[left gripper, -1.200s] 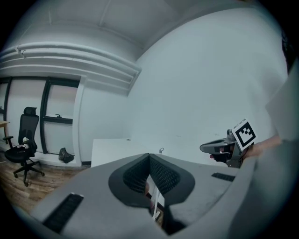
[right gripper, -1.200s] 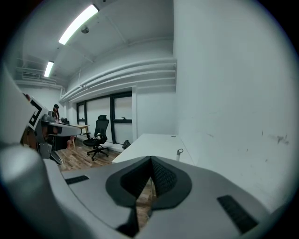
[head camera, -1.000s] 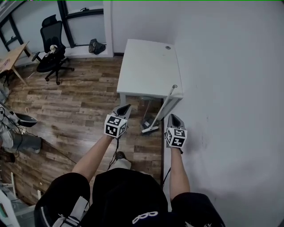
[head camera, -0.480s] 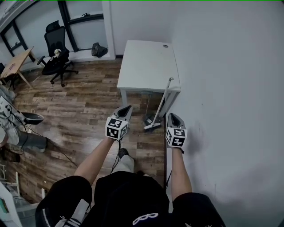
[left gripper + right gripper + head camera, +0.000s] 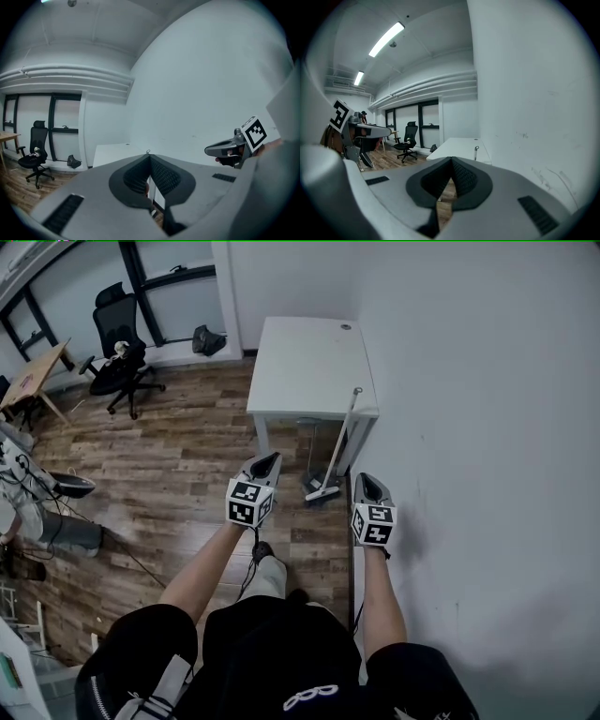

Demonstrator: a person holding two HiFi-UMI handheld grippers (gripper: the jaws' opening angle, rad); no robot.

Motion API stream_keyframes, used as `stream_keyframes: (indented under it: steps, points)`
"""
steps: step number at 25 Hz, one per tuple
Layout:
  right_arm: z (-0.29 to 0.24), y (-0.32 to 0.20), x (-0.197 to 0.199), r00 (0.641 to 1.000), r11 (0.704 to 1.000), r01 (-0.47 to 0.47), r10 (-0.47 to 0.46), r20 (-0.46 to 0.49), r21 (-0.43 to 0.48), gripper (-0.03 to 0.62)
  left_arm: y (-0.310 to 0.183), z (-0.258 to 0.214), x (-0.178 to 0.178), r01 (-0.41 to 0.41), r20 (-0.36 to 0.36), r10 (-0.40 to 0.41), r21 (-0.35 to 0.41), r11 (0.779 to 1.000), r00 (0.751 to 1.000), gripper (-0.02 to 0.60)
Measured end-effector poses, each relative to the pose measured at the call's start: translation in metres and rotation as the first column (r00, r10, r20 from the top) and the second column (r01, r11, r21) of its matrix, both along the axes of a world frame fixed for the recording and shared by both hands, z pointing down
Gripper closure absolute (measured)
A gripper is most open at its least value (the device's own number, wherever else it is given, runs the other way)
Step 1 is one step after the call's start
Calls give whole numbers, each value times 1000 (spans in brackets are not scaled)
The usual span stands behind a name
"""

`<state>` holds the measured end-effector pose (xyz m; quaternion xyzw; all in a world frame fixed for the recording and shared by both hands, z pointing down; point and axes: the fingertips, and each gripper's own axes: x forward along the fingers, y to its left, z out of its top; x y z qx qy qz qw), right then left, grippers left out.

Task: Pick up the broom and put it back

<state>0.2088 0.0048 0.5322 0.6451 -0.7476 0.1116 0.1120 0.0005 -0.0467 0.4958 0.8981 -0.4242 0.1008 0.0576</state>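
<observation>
Black swivel office chair (image 5: 117,367) stands far left on the brown wood-plank floor (image 5: 169,474). Grey left gripper (image 5: 266,462) has its jaws pressed together, empty. Ahead, apart from both grippers, the pale long-handled broom (image 5: 336,451) leans against the white square table (image 5: 309,362). Grey right gripper (image 5: 364,482) is likewise closed on nothing.

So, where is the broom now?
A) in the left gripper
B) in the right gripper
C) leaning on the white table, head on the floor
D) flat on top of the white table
C: the broom leans its handle on the white table, head on the floor.
</observation>
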Motion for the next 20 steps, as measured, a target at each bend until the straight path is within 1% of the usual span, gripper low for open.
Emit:
stream_keyframes:
  steps: [7,12,20]
  points:
    - [-10,12,-2,1000,1000,4,-4,4,15,569,12,-11,1,0,-15,1,16,1000,1000,575]
    - [-23,29,-12,1000,1000,9,-9,11,29,569,30,-27,-3,-3,-31,5,38,999,1000,575]
    - [-32,47,-26,999,999,11,-12,38,46,569,52,-32,-9,-1,-58,4,50,999,998,574]
